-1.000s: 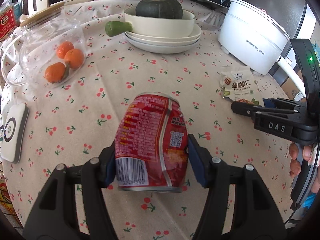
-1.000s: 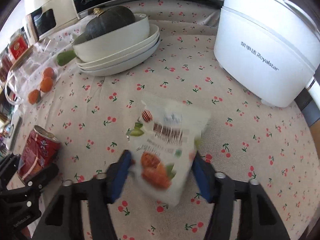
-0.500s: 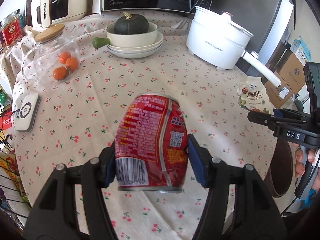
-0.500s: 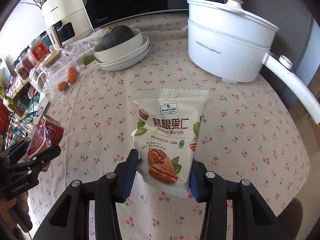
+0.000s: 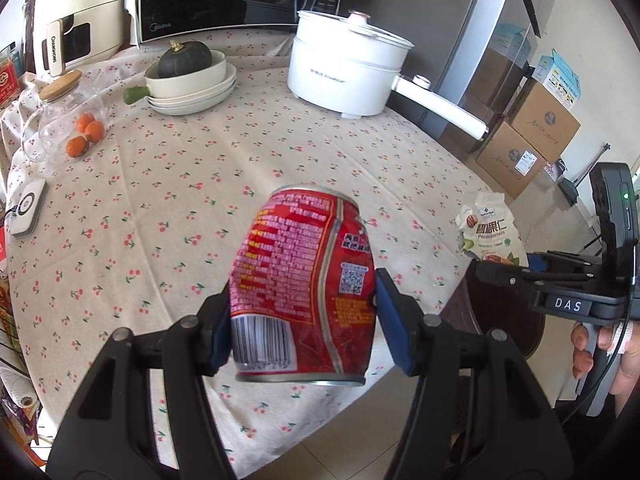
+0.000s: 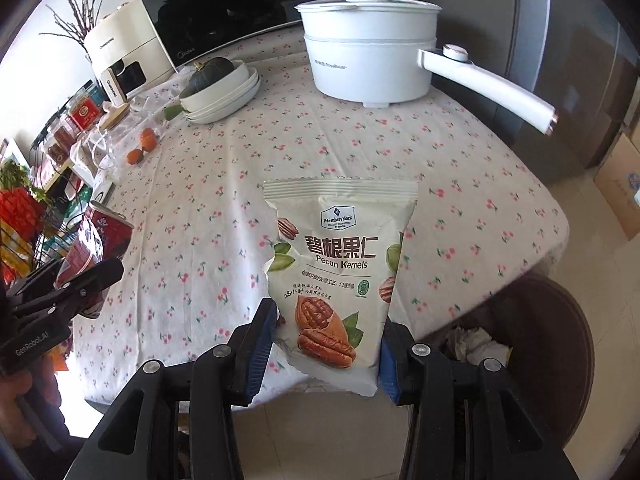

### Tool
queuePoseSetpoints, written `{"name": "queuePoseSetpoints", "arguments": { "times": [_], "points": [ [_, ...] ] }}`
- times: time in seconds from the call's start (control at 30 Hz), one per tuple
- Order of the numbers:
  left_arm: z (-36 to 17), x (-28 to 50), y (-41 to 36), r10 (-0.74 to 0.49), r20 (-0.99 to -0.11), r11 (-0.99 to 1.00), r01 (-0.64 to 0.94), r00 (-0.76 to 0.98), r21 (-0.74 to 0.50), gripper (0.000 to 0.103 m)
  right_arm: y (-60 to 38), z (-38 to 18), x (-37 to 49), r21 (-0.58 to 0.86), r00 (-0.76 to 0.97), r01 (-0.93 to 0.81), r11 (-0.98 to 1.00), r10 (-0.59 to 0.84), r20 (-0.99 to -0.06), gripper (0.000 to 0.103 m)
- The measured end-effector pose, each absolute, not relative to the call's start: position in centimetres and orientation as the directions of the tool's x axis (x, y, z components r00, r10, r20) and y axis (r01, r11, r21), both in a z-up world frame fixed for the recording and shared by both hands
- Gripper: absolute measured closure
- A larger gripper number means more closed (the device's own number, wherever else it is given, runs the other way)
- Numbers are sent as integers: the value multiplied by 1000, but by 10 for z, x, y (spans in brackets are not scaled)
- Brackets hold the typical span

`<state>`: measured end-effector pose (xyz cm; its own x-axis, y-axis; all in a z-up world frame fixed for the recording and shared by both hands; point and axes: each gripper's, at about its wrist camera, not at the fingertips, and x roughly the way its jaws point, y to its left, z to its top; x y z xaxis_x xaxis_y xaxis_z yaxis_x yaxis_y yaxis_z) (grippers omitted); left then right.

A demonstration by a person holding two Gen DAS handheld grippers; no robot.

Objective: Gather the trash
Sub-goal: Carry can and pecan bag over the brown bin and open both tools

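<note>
Trash is in both our tools now: the left gripper (image 5: 304,320) is clamped on a dented red aluminium drink can (image 5: 304,296), and the right gripper (image 6: 326,344) is clamped on a white plastic pecan-kernel packet (image 6: 338,276). Both pieces hang above the near edge of the round table with the cherry-print cloth (image 5: 192,184). A dark brown round bin (image 6: 560,344), with crumpled paper inside, stands on the floor just beside the table. We judge that we should carry each piece fully over the bin's mouth, keep the two grippers apart from each other, and release only there, the light packet low so it does not drift.
</note>
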<state>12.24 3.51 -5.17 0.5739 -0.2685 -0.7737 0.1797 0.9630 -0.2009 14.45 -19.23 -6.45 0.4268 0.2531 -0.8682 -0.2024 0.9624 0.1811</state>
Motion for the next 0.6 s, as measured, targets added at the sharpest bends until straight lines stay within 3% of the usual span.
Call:
{"name": "queuePoseSetpoints", "arguments": {
  "times": [0.6],
  "points": [
    [-85,126,-134,-438,-809,864,432,391,-259,40,-346,-90,98,219,404,55,974,178,-897,55]
  ]
}}
